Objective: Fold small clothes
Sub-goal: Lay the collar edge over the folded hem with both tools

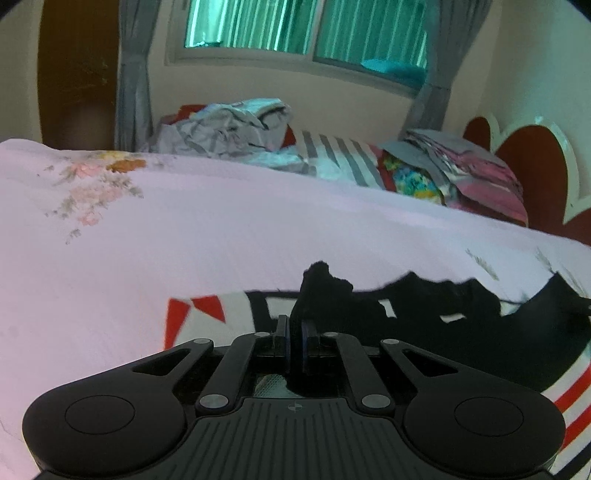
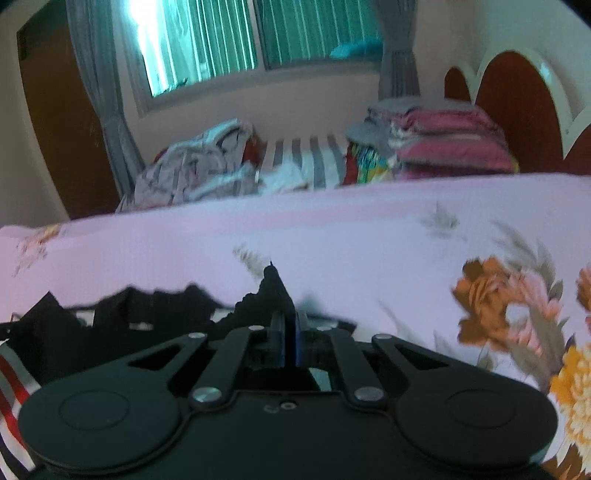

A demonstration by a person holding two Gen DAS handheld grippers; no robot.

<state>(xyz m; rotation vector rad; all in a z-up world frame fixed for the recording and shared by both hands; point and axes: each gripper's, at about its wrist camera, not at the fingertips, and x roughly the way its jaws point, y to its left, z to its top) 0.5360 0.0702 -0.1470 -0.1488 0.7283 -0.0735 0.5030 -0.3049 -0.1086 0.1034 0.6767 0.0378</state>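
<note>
A small black garment (image 1: 461,299) lies stretched across a white cloth with red and dark stripes (image 1: 236,314) on the pink floral bedspread (image 1: 258,221). My left gripper (image 1: 295,325) is shut on one bunched black corner, which sticks up between its pads. In the right wrist view the same black garment (image 2: 147,314) runs off to the left, and my right gripper (image 2: 290,328) is shut on its other corner, a black point rising between the fingers. The striped cloth (image 2: 11,373) shows at the left edge.
At the far side of the bed lie a rumpled grey-white heap (image 1: 236,125), a grey-striped pillow (image 1: 332,158) and a stack of pink and grey folded fabric (image 1: 469,166). A red and white headboard (image 1: 532,162) stands at the right, a curtained window (image 1: 303,29) behind.
</note>
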